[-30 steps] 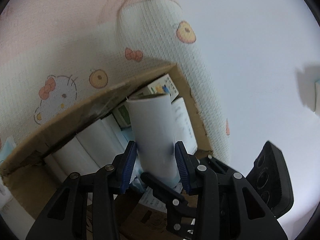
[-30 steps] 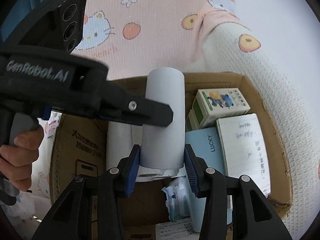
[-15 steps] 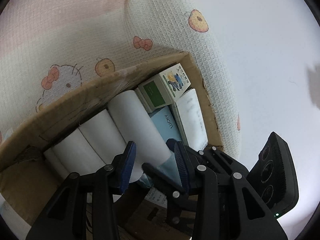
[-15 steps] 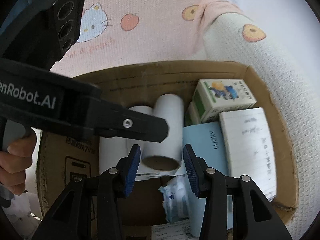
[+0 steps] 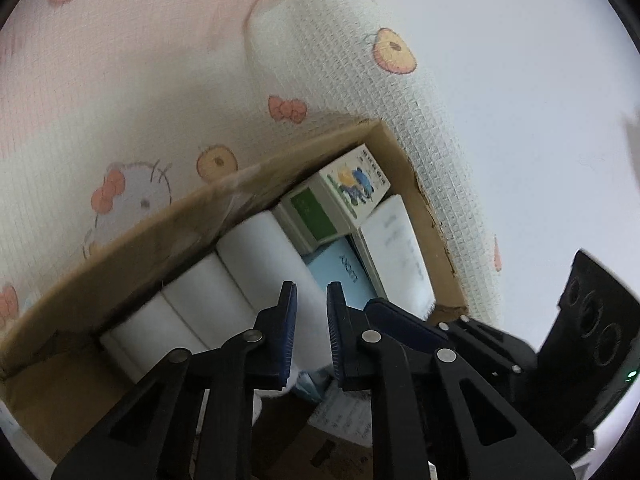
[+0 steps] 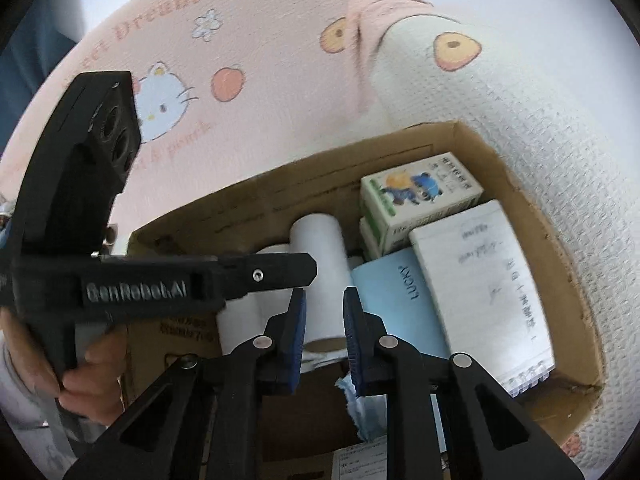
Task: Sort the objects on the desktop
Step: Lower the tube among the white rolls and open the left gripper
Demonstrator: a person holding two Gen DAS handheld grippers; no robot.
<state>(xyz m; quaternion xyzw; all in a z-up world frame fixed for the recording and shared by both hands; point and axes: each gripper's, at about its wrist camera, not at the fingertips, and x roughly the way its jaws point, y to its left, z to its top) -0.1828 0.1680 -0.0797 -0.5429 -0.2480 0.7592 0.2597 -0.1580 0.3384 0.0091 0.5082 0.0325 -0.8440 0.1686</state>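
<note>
The cardboard box (image 6: 532, 216) sits on the patterned cloth (image 5: 120, 92), packed with a notepad (image 6: 480, 280), a carton (image 6: 420, 192) and paper rolls. The nearest paper roll (image 6: 320, 268) looks light, hollow and crushable; I'd grip it mid-barrel. It lies in the box below both grippers. The right gripper (image 6: 325, 332) is closed, empty; the left gripper (image 5: 312, 328) is closing on nothing.

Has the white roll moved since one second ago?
Yes. The white roll was upright between both grippers; it now lies in the cardboard box, beside the other rolls and left of the blue pack.
</note>
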